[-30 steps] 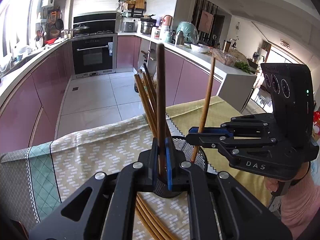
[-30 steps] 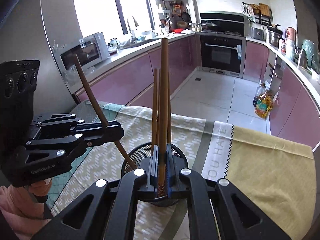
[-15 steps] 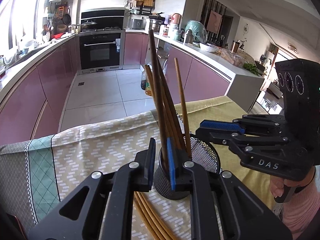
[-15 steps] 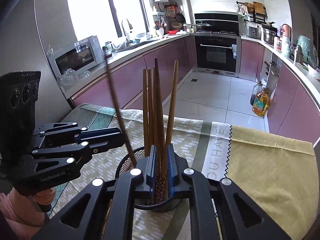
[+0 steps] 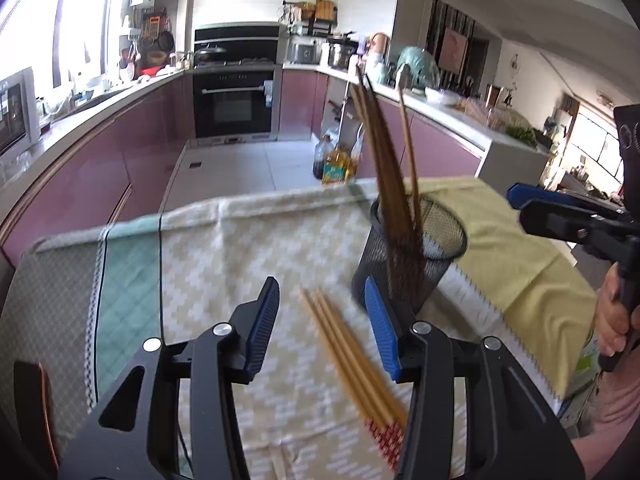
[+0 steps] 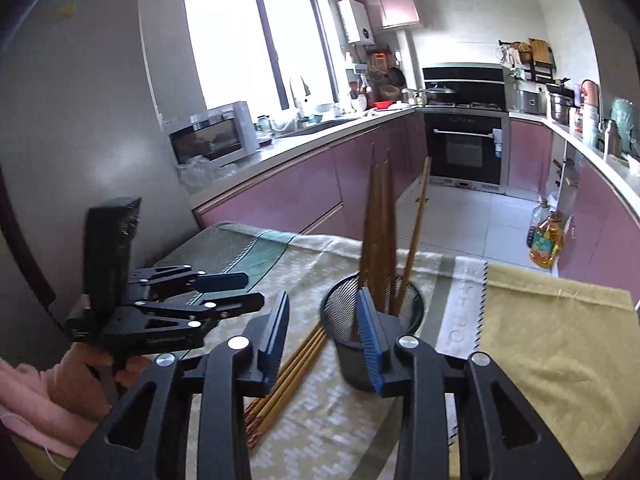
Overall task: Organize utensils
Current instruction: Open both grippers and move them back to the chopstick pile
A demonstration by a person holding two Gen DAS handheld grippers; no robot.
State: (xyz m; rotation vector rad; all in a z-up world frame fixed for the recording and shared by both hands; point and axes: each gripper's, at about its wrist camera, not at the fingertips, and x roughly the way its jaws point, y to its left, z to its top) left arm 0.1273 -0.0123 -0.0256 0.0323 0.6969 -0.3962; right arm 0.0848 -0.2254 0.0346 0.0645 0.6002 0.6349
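The left tongs [image 5: 322,322], black with blue-padded fingers, are seen with jaws opening and nothing gripped; only the tabletop shows between the pads. The right tongs [image 6: 324,330], of the same build, are likewise opening and hold nothing.

Just beside the right-hand pad of the left tongs, a black cylindrical wire-mesh holder [image 5: 408,256] is found standing upright on the tabletop. In the right wrist view the holder [image 6: 372,312] is partly covered by the right-hand finger of the right tongs. Several long brown wooden chopsticks [image 5: 384,168] are held inside this holder, leaning against its rim and fanned slightly at their upper ends; they are blurred in the left wrist view.

In front of the holder, toward the cameras, a bundle of lighter yellow bamboo chopsticks with red-patterned ends [image 5: 352,360] is laid flat on the cloth, one end near the holder's base. In the left wrist view the bundle lies between the opened fingers but is not touched by them.

The tabletop is covered by a beige patterned cloth with a green band [image 5: 224,256] to the holder's left and a plain yellow cloth [image 6: 552,340] to its right. Beyond the holder, a kitchen with purple cabinets and a black oven is seen.
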